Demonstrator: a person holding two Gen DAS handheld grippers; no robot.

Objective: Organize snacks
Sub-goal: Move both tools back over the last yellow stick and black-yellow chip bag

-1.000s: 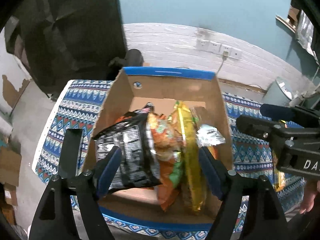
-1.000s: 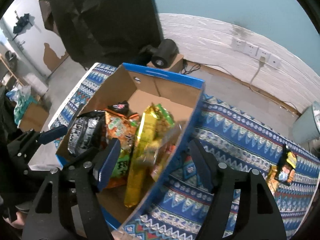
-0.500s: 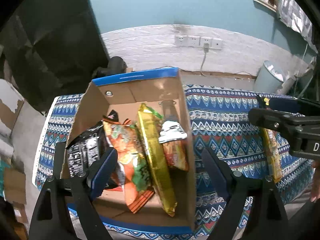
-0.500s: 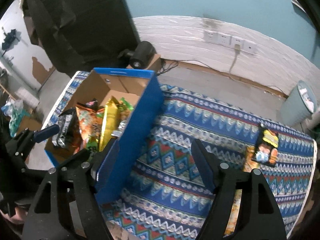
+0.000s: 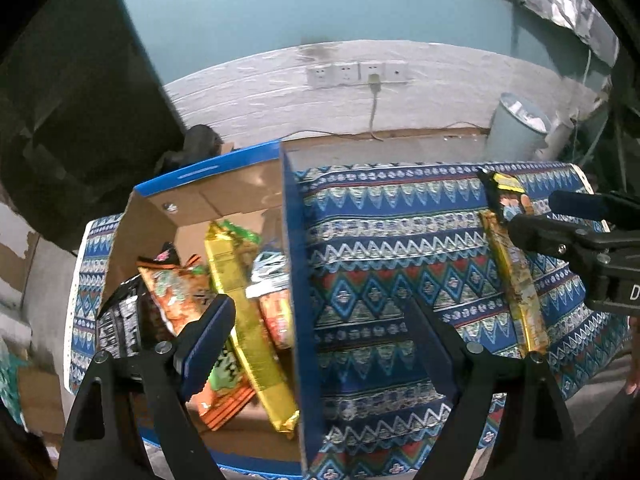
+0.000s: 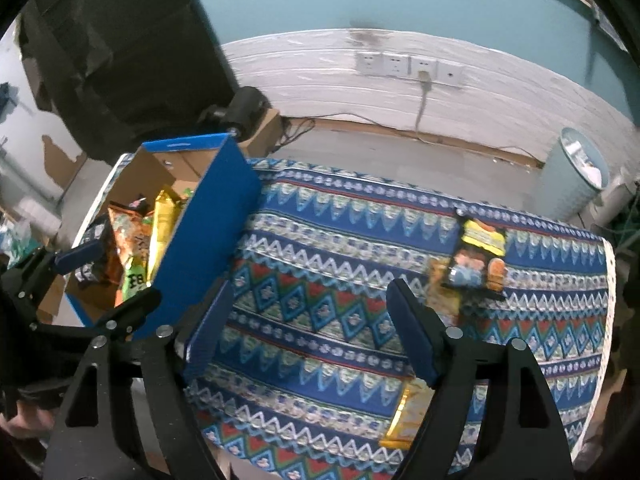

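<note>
A blue cardboard box stands at the left of the patterned cloth table and holds several snack bags: black, orange, and a long gold one. My left gripper is open and empty, straddling the box's right wall. The box also shows in the right wrist view. My right gripper is open and empty above the cloth. A black and yellow snack bag lies to its far right on a gold packet that runs under the right finger. Both show in the left wrist view.
A pale bin stands on the floor beyond the table's right end. A white wall with sockets runs behind. A dark object on a small cardboard box sits behind the blue box. The table's right edge is close to the snacks.
Both grippers have swung to the right, away from above the box and out over the cloth. The loose snacks at the right have come closer. Both grippers stay open.
</note>
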